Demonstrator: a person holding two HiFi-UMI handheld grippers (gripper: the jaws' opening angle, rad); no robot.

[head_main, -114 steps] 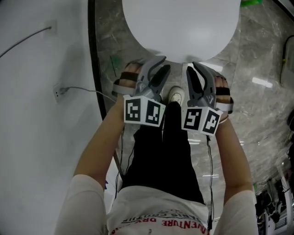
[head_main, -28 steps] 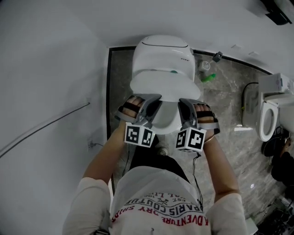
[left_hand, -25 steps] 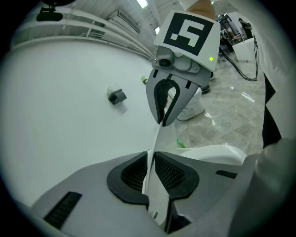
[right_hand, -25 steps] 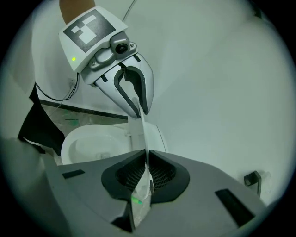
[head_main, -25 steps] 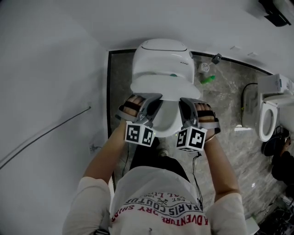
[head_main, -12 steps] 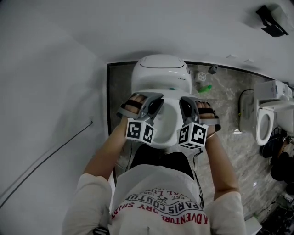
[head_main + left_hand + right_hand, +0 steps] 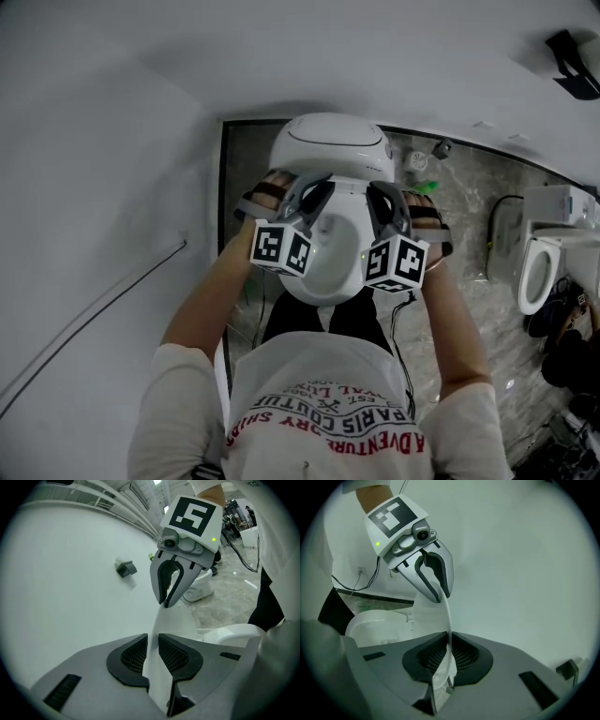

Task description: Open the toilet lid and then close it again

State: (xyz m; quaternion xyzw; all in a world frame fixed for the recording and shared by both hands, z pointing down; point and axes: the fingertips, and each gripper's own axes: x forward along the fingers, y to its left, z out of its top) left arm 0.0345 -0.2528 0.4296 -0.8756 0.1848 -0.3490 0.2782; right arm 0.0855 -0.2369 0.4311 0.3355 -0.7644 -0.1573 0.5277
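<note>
The jaws of the left gripper (image 7: 152, 648) stand slightly apart, with one side edge of the toilet lid (image 7: 323, 267) between their ribbed pads. They have just been opening a little, yet we see both pads lying against the lid. The jaws of the right gripper (image 7: 449, 660) are narrowly parted and clamp the opposite side edge in the same manner. In each gripper view we see the lid edge-on as a thin white sheet that runs from the near jaws across to the other gripper.

In the head view we see the lid as a white oval held between the two grippers. Its long axis runs from the hinge end at the toilet's rear housing (image 7: 333, 145) toward the person. The rounded free end points back at the person and is lifted clear of the seat (image 7: 234, 634), so the lid stands tilted and partly open. In the left gripper view we note one face turned toward the white wall (image 7: 94, 141) and the other toward the seat and the marbled floor (image 7: 469, 197).

A cable (image 7: 94, 309) runs along the wall on the person's left. A second toilet (image 7: 539, 272) stands well apart on the right. The person's white T-shirt (image 7: 319, 412) fills the lower part of the head view.
</note>
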